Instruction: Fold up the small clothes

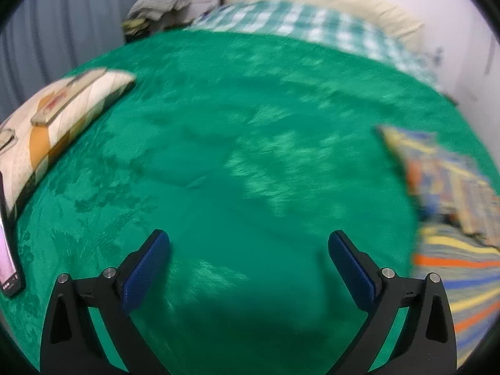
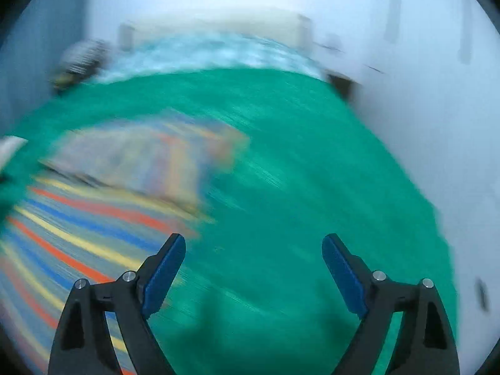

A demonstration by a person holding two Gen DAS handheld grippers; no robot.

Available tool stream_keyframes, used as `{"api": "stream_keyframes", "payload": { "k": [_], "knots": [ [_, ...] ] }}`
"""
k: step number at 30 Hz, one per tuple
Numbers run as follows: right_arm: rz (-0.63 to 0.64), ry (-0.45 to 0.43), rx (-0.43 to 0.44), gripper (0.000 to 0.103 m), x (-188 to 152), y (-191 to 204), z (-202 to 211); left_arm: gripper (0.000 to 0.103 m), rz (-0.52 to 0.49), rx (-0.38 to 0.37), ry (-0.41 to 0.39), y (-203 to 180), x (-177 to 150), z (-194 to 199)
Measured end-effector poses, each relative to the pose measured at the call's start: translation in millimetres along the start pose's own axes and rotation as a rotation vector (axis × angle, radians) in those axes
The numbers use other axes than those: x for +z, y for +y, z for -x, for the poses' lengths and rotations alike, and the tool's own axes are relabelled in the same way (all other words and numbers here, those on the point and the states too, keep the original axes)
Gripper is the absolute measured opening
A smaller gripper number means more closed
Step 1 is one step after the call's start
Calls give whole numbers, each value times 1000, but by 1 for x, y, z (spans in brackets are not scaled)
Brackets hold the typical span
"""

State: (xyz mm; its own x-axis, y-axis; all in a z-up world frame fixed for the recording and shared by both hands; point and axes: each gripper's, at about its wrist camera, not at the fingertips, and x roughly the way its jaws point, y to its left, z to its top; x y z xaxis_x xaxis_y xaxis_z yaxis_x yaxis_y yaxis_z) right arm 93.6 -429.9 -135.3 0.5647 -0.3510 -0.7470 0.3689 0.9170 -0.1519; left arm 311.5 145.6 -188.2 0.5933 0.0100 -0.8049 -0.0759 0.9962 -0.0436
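Both grippers, L & R, gaped empty; striped cloth lay left of R, right of L, blurred.

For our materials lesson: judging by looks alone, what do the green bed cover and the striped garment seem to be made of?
Green bed cover: probably a plush, velvety synthetic; its pile shows pale brushed streaks and a soft sheen.
Striped garment: seemingly a thin, matt woven or knitted fabric, with flat stripes in orange, yellow and blue; motion blur hides the weave.
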Motion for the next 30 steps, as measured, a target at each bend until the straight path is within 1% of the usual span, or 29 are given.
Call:
{"api": "stream_keyframes", "payload": {
  "k": [1, 2, 3, 4, 5, 7, 8, 11, 13, 14, 15, 18, 30],
  "knots": [
    [-42, 34, -18, 89, -11, -11, -8, 103, -6, 15, 57, 1, -3, -18],
    [-89, 73, -20, 89, -22, -23, -16, 103, -16, 15, 56, 1, -6, -25],
    [-144, 82, 11, 93, -33, -32, -23, 103, -22, 26, 15, -2, -10, -22],
    [-167, 53, 20, 97, -38, -37, -22, 103, -27, 43, 3, -6, -10, -19],
    [-169, 44, 15, 99, -38, -39, -22, 103, -30, 75, 1, -12, -12, -17],
    [-147, 54, 0, 103, -37, -33, -23, 103, -41, 101, -6, -18, -14, -20],
    [-144, 51, 1, 103, -38, -34, -24, 103, -40, 102, 0, -20, -13, -22],
    [-165, 43, 30, 103, -42, -41, -18, 103, -16, 73, 3, -15, -14, -22],
    [-164, 41, 29, 103, -42, -40, -20, 103, -8, 63, 4, -14, -14, -22],
    [-159, 41, 23, 103, -42, -39, -21, 103, -11, 66, 4, -17, -14, -22],
    [-157, 41, 20, 103, -37, -23, -28, 103, -11, 69, 4, -13, -10, -25],
    [-159, 40, 24, 103, -36, -23, -28, 103, -10, 68, 3, -6, -12, -21],
    [-169, 34, 36, 103, -39, -23, -25, 103, -10, 69, 3, -5, -12, -21]
  ]
}}
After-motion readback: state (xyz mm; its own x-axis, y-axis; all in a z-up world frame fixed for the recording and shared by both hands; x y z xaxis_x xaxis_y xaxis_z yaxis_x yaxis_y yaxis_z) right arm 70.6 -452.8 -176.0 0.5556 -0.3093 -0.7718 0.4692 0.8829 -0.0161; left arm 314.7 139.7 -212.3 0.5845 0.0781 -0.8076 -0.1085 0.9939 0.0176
